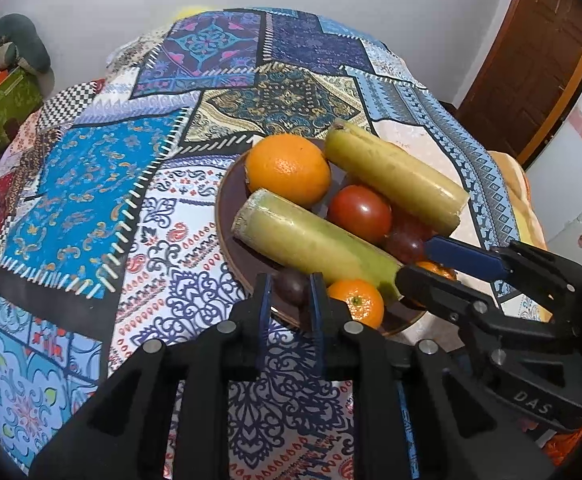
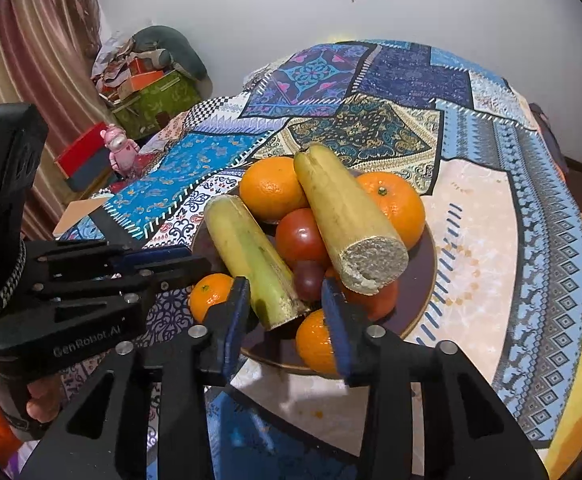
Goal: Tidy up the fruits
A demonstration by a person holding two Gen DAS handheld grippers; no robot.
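Round bench (image 1: pixel 91 208) draped in a patchwork cloth (image 2: pixel 491 216), carrying a dark brown plate (image 1: pixel 227 216) heaped with fruit.

On the plate: two cut banana pieces, the nearer banana piece (image 1: pixel 311 240) lying diagonally across the pile, the farther banana piece (image 1: pixel 395 176) resting on the fruit behind it. Large orange (image 1: pixel 289 168) at the far side, touching both. Red tomato (image 1: pixel 359 212) wedged between the two banana pieces, with dark grapes (image 1: pixel 405 244) just beside it. Small tangerine (image 1: pixel 357 302) at the near rim. Second large orange (image 2: pixel 395 208) visible only from the right wrist, behind the farther banana piece.

Left gripper (image 1: pixel 291 300) poised at the plate's near rim, fingers parted by a narrow gap around a dark plum (image 1: pixel 291 286); actual contact with the plum cannot be told.

Right gripper (image 2: pixel 287 320) at the plate's near edge, fingers spread wide and holding nothing, the cut end of the nearer banana piece lying between the two blue pads (image 2: pixel 235 320), apart from them.

Background: white wall (image 2: pixel 451 8), brown door (image 1: pixel 531 64), cluttered boxes (image 2: pixel 151 92), pink toy figure (image 2: pixel 121 152).
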